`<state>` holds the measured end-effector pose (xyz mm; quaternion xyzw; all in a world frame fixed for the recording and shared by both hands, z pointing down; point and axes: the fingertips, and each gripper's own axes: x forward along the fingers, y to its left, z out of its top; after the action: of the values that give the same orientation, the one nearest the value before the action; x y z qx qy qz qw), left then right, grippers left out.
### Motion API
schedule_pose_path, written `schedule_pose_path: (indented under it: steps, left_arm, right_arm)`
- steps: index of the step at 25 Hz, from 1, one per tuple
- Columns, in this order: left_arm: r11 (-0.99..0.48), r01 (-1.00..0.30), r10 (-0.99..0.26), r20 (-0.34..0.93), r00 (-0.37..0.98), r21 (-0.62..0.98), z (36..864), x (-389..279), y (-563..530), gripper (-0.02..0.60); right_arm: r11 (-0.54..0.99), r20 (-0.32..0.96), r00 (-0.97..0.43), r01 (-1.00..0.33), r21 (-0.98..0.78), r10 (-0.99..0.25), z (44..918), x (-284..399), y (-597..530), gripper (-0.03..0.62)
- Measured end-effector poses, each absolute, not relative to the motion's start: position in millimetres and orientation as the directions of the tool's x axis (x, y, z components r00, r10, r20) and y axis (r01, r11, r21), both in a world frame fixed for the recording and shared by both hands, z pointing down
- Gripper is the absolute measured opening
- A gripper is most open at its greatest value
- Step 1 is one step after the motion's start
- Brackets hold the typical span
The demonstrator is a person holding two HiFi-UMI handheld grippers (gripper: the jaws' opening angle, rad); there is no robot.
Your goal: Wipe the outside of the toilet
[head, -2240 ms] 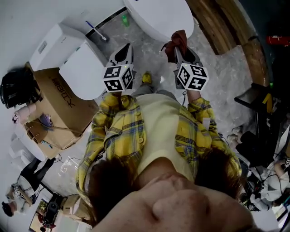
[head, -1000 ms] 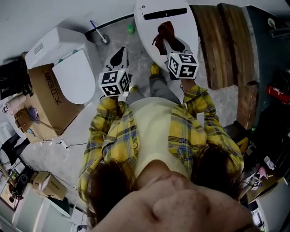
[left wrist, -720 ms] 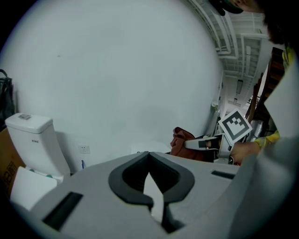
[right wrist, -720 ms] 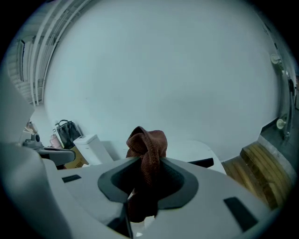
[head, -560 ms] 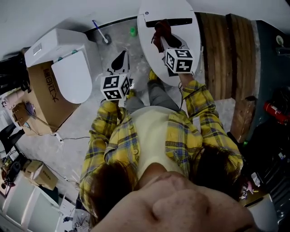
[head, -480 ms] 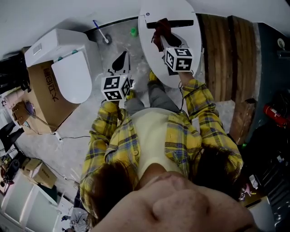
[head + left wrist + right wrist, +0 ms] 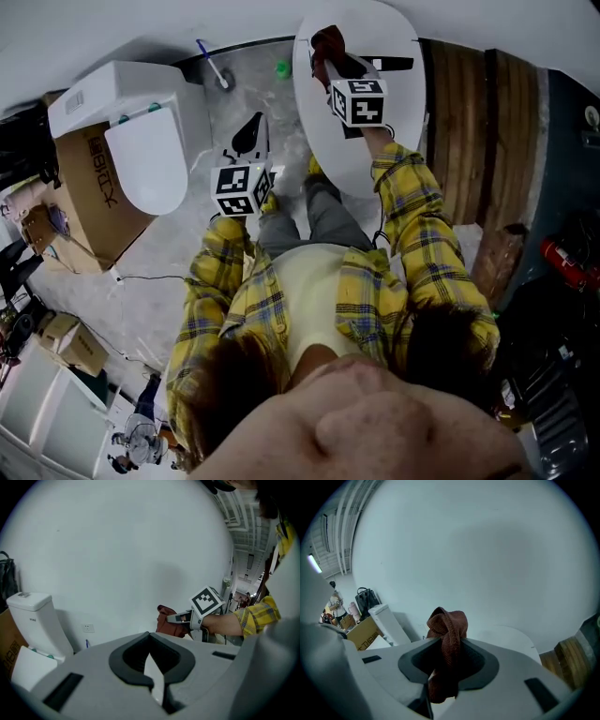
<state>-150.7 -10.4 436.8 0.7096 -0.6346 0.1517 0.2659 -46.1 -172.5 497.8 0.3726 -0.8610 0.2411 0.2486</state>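
Head view: right claw (image 7: pixel 330 64) clenched on the brown cloth (image 7: pixel 323 42), over the toilet (image 7: pixel 398 56) at 12 o'clock. Left gripper view: my left claw (image 7: pixel 157 691) pinched together, empty. Right gripper view: cloth bunched and knotted; hard rubbing may drag it loose.

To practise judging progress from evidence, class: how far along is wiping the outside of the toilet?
Done: the cloth is clamped in the right claw. In hand: that claw is above the top of the white toilet; contact cannot be confirmed. The left claw is shut and empty, off to the side. Left: no wiped patch shows, so probably the whole outside.
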Motion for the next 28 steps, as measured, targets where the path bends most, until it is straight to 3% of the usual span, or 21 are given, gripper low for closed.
schedule_pose_path:
  steps: [28]
  left_arm:
    - [-0.018, -0.988, -0.821, 0.562, 0.101, 0.152, 489.8, -170.8, -98.4, 0.002]
  right_arm:
    - [0.712, 0.707, -0.559, -0.693, -0.113, -0.433, 588.1, -85.6, -252.2, 0.123]
